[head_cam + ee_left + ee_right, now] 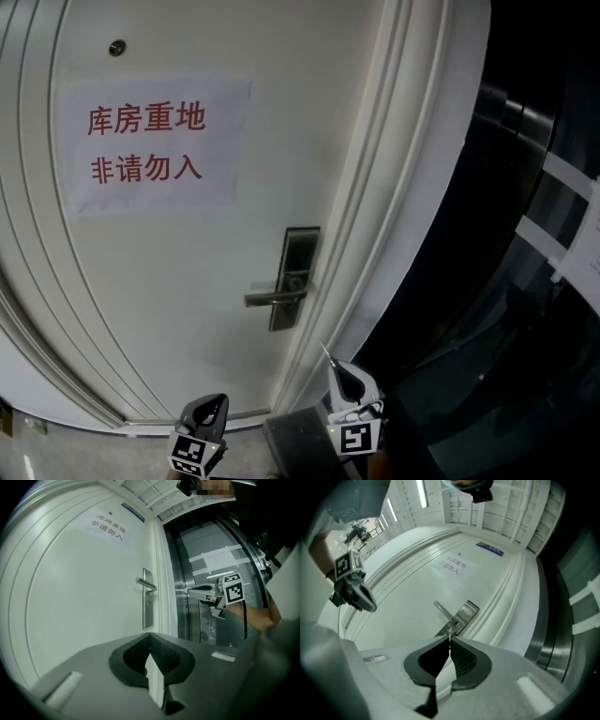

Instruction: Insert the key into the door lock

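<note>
A steel lock plate (296, 277) with a lever handle (274, 296) sits on the white door (150, 281). Below it, my right gripper (335, 368) is shut on a thin metal key (325, 350) that points up toward the plate without touching it. The right gripper view has the key (449, 631) sticking out of the right gripper (449, 638), in line with the lock plate (462, 615). My left gripper (215, 404) hangs lower left, shut and holding nothing. In the left gripper view, the left gripper (150, 636) faces the lock plate (147, 599), with the key (181, 590) to its right.
A paper sign (150, 145) with red characters is taped to the door, and a peephole (116, 48) sits above it. The white door frame (380, 216) borders dark metal panels (525, 300) on the right. A dark mat (298, 442) lies on the floor.
</note>
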Demonstrator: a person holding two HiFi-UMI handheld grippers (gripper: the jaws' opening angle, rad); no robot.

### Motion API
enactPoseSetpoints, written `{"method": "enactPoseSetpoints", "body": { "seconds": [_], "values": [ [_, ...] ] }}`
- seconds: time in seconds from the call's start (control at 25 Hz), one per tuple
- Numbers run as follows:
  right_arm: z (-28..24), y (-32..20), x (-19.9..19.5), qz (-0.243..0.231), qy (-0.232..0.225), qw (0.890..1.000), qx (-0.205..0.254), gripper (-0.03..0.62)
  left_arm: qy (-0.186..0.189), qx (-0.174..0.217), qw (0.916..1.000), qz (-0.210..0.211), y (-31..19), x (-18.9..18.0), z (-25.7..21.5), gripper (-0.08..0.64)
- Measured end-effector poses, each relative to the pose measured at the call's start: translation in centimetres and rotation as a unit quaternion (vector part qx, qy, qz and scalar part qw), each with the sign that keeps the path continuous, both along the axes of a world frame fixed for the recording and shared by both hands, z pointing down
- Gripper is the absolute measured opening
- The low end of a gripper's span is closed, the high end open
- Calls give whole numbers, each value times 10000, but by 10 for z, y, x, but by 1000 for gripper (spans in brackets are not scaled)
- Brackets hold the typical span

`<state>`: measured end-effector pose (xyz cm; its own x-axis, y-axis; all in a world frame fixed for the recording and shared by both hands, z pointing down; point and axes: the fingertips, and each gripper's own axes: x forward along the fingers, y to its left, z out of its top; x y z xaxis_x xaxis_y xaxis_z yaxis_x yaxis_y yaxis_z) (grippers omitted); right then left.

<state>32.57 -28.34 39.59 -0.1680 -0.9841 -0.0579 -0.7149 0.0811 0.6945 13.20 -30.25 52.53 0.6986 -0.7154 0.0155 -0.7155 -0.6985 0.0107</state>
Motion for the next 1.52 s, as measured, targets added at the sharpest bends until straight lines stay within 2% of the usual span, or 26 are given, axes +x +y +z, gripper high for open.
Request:
{"method": "enactPoseSetpoints", "body": {
  "seconds": [0.16, 0.32, 0.52, 1.08, 1.52],
  "values": [
    [-11, -22, -14, -284, 420, 9985, 190, 11, 14, -5, 9999, -168, -3, -7, -1, 2],
    [-6, -43, -21, -304, 993, 9946, 93, 11, 4, -8, 9996, -282, -5, -12, 1, 2],
    [7, -65, -23, -280, 1355, 9904, -5, 11, -14, -30, 9992, -389, -5, -18, 1, 2],
    [19, -109, -26, 4, 2070, 9783, -79, 11, 32, -106, 9975, -697, -9, -36, 6, 2],
    [28, -127, -20, 164, 2250, 9740, -222, 11, 74, -193, 9964, -818, -16, -45, 11, 2]
  ]
}}
